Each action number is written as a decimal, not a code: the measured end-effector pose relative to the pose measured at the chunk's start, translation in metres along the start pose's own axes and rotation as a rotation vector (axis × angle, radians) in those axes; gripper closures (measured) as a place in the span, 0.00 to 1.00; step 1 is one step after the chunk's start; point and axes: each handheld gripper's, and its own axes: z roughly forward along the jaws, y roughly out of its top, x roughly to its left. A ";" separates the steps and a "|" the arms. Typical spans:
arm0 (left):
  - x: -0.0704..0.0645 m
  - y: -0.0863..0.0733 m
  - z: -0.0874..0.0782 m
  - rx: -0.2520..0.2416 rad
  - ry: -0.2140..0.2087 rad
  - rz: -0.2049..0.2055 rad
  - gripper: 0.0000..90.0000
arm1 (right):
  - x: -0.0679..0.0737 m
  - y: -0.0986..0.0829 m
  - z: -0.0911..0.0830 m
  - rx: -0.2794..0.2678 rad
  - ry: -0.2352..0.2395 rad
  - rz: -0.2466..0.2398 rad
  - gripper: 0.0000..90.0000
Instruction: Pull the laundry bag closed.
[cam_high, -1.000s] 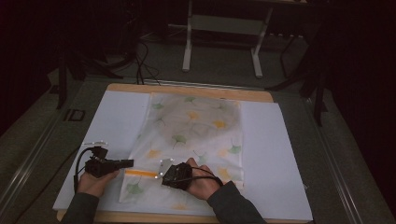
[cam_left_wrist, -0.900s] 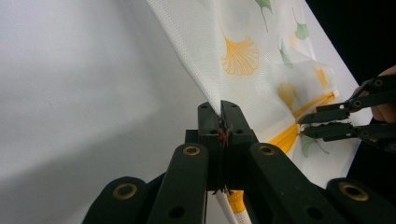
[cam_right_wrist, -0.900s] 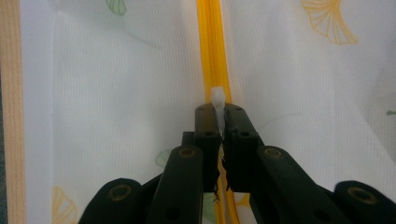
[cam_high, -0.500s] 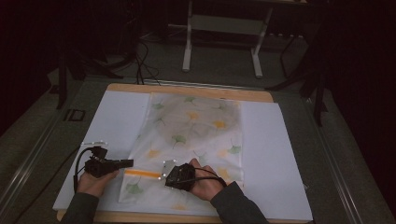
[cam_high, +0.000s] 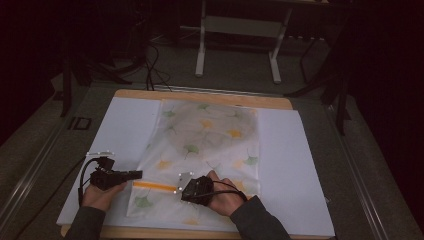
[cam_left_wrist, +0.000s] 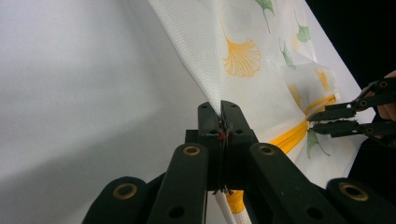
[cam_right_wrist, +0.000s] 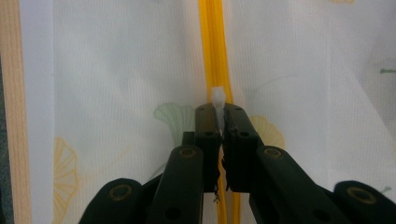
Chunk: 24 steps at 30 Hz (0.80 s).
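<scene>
The room is dark; light falls mostly on the wooden table (cam_high: 210, 96), whose top is covered by a white sheet (cam_high: 295, 165). Beyond the table's far edge, well past the grippers, a white metal stand (cam_high: 239, 30) with two legs rests on grey carpet (cam_high: 320, 90). Black cables (cam_high: 152, 57) trail over the floor to the far left. A small dark rectangular plate (cam_high: 79, 123) lies on the carpet just off the table's left side. Dark stand legs (cam_high: 340, 95) rise at the far right.

White board (cam_high: 295, 165) lies bare on both sides of the mesh bag (cam_high: 210, 145).
</scene>
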 end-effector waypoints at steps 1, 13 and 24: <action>0.000 0.000 0.000 0.000 0.000 0.000 0.99 | 0.000 -0.001 -0.001 0.001 0.000 0.001 0.95; 0.000 0.000 -0.001 -0.002 -0.003 -0.001 0.99 | 0.000 -0.009 -0.005 0.008 -0.007 -0.001 0.96; 0.001 0.000 -0.002 -0.006 0.001 -0.004 0.99 | 0.000 -0.014 -0.008 0.021 -0.013 -0.003 1.00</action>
